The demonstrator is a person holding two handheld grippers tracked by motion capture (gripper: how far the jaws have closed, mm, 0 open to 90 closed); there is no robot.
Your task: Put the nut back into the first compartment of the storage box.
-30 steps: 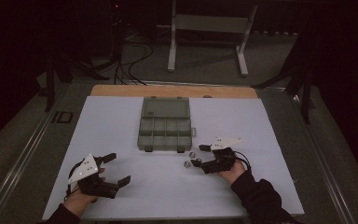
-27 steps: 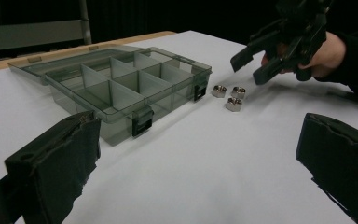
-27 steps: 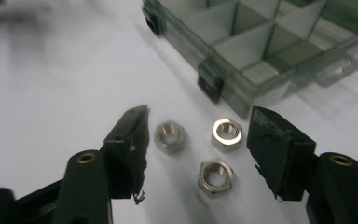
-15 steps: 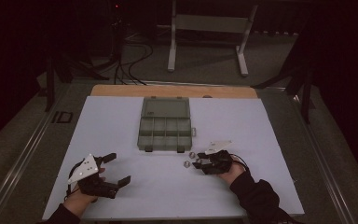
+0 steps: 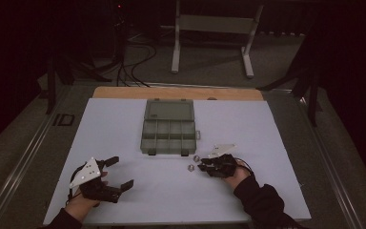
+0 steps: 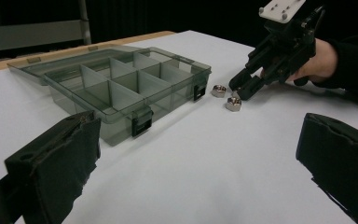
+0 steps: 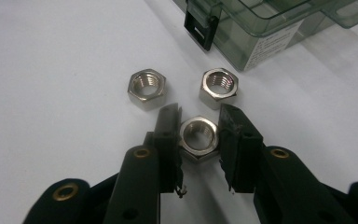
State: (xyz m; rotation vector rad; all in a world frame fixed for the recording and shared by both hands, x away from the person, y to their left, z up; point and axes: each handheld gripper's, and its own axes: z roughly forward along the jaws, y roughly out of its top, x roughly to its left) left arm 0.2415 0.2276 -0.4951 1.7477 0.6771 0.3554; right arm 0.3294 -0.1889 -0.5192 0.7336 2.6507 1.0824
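Steel hex nuts: three bright threaded nuts lie on the white table sheet (image 5: 124, 129), just in front of the organiser's near right corner; one nut (image 7: 197, 137) sits between your right gripper's jaws, a second nut (image 7: 147, 87) and a third nut (image 7: 219, 87) rest just beyond the jaw tips, apart from each other.
Right gripper: your right gripper (image 7: 198, 135) is low on the sheet with its two black jaws narrowed around the nut; the left jaw meets the nut's side, the right jaw stands right at its other side, and you cannot tell whether that one presses it. In the high view your right gripper (image 5: 205, 166) points left, toward the nuts.
Left gripper: your left gripper (image 5: 116, 172) rests at the near left of the sheet, jaws spread wide with nothing between them; in the left gripper view its padded fingers (image 6: 56, 163) frame the scene from either side.
Organiser: smoke-grey transparent plastic compartment box (image 5: 167, 126) lies mid-table, lid folded open toward the far side, black latches on its near wall; its compartments look bare as far as you can see.
Table edge: a wooden strip (image 5: 176, 93) runs along the far side of the sheet.
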